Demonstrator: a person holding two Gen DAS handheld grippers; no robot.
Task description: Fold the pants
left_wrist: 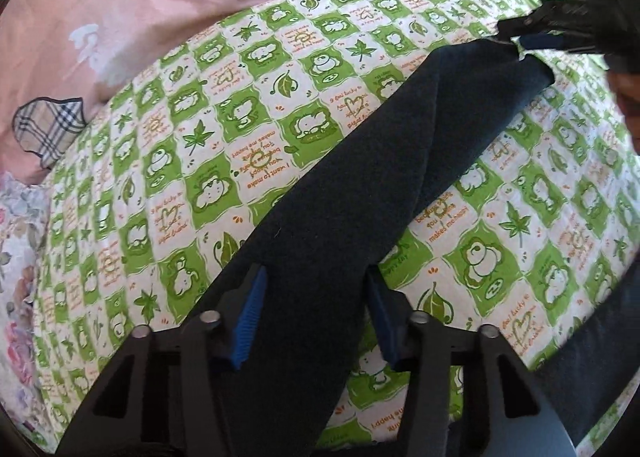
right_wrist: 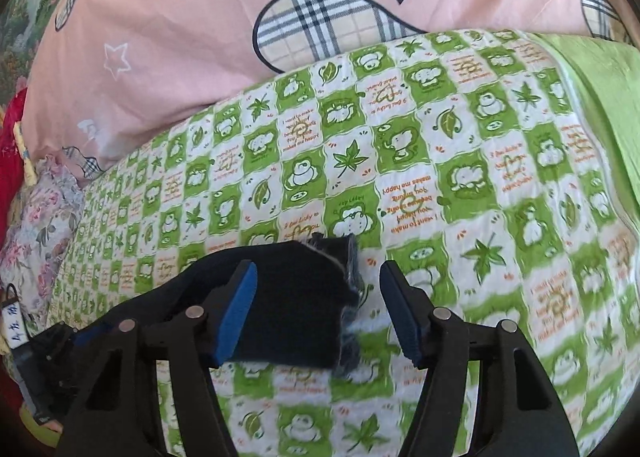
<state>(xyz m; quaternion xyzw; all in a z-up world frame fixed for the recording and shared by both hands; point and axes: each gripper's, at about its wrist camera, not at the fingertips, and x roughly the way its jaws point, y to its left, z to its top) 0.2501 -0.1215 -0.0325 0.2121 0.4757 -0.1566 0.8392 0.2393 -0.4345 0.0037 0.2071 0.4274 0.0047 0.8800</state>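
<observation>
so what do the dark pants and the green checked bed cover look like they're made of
The pants look like a matte, slightly fuzzy navy knit or brushed fabric, with no sheen; possibly fleece or wool blend. The bed cover looks like thin printed cotton, puckered as if quilted.

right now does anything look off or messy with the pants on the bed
Slightly. The dark pants lie diagonally across the green checked bedspread, and the end near the right gripper looks frayed, with loose threads at its edge. Nothing else stands out.

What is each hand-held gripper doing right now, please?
Left hand-held gripper: open, straddling the dark pants.
Right hand-held gripper: open, pants end between its fingers, nothing clamped.
</observation>
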